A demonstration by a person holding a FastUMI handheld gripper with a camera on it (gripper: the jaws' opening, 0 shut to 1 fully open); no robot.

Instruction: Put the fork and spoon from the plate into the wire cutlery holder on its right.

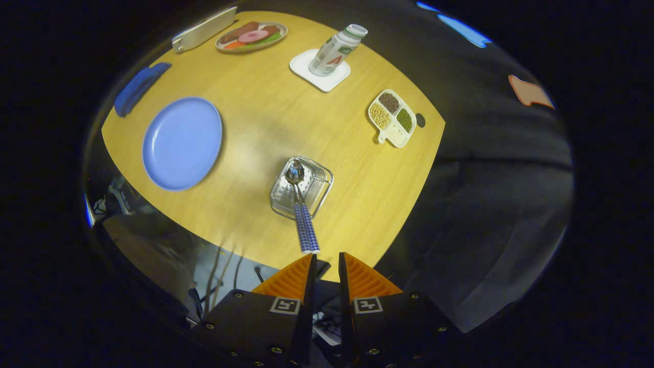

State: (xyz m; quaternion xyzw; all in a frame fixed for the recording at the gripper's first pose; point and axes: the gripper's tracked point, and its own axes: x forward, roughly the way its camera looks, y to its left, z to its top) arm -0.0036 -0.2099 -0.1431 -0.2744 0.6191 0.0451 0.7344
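The spoon [300,204] stands in the wire cutlery holder [302,186], bowl down, checked handle leaning out toward the gripper [327,268]; the jaws hang just short of it, slightly parted, grasping nothing; the blue plate [182,143] to the holder's left lies bare; no fork is apparent, so I cannot tell where it went.

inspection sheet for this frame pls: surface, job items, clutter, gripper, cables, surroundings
Surface: wooden table, lit.
Job's things: blue plate bare; spoon with checked handle stands in the wire cutlery holder; fork not made out.
Clutter: bottle on white coaster, three-part bean tray, food plate, white flat object, blue object.
Gripper: gripper just short of the spoon handle, fingers narrowly apart, holding nothing.
Cables: some below the table's near edge.
Surroundings: dark booth cloth.
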